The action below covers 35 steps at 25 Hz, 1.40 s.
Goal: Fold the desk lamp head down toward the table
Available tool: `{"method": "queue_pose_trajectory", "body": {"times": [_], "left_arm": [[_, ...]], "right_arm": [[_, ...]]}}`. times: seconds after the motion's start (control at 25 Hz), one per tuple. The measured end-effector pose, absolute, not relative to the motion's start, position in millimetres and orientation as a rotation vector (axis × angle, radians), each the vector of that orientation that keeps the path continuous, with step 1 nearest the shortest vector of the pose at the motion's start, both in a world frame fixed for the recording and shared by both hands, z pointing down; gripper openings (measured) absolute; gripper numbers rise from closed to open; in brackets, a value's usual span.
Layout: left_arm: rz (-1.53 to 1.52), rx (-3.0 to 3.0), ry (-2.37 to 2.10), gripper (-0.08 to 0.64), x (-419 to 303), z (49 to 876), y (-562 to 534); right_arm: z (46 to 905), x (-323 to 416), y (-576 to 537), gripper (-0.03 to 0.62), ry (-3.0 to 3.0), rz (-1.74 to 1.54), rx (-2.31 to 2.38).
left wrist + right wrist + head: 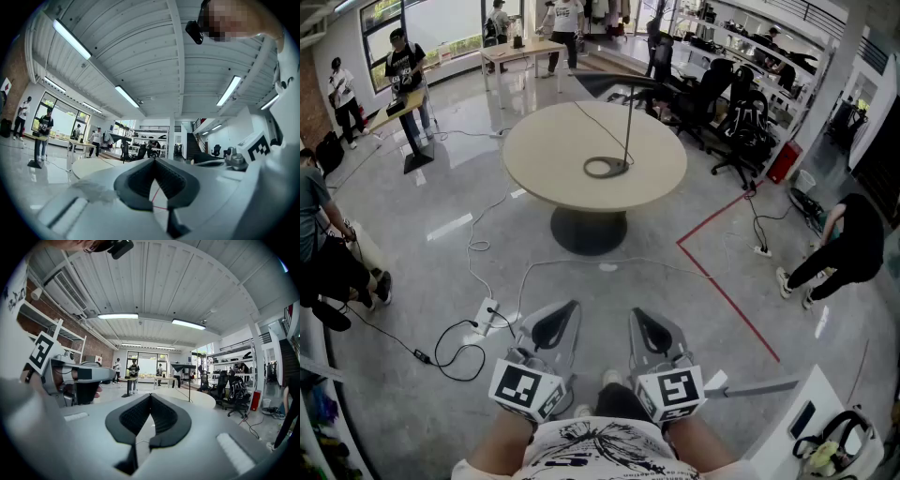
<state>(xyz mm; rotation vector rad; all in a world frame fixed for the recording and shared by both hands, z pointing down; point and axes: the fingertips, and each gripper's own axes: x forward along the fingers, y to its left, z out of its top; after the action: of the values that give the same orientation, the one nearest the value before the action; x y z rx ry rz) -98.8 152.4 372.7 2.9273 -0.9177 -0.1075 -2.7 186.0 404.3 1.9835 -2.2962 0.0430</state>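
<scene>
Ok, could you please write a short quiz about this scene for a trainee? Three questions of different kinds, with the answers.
1. True or false: the lamp on the round table already has its lamp head folded down to the tabletop.
2. Choose one: what do the left tongs and the right tongs hold? A) the lamp pole B) a cable C) nothing; both are shut and empty
3. Fill the gap: the red line on the floor lies on the person's ___ side.

Key: 1 false, the head is up at the top of the pole; 2 C; 3 right.
</scene>
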Motion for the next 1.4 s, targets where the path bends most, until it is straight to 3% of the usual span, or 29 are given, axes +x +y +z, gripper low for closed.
{"method": "queue_pose_trajectory", "body": {"times": [1.0,1.4], "left_arm": [[-0.114,2.857,-0.993,0.006,-111.0,387.8,127.8],[-0.139,2.828,-1.027,0.006,-59.3,374.6,52.9]], "right_arm": [[414.7,-0.4,155.4,0.009,-2.345,0.097,1.976],[408.6,53.7,72.4,0.009,-2.373,0.08,1.924]]}}
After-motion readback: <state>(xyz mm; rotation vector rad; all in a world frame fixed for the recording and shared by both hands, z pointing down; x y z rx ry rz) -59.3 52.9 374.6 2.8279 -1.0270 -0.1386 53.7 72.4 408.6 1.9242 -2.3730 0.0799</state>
